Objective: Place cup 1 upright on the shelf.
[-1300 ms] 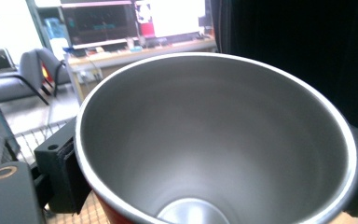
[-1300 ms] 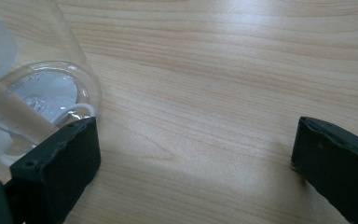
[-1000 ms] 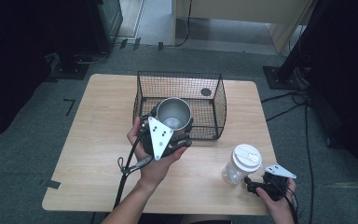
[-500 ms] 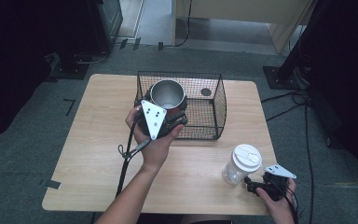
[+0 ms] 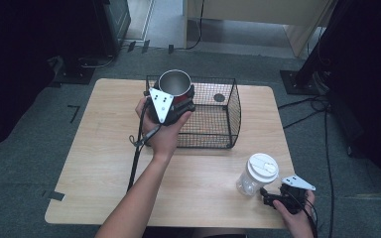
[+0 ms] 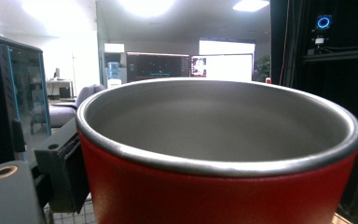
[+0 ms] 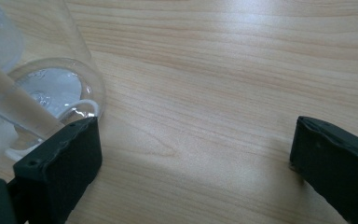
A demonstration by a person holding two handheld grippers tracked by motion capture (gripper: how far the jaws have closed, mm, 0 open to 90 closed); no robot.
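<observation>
Red steel-lined cup [image 5: 173, 84] clenched in left tool [image 5: 171, 106] over wire basket [image 5: 213, 116] — right tool [image 5: 278, 198] released, pale wood table [image 5: 104, 148], dark carpet [image 5: 30, 119].

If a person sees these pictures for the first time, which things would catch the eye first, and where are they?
First, the red metal cup with a steel inside, held up by the left gripper over the near left corner of the black wire basket. Next, the clear plastic jar with a white lid, which stands near the table's front right corner beside the open right gripper.
</observation>
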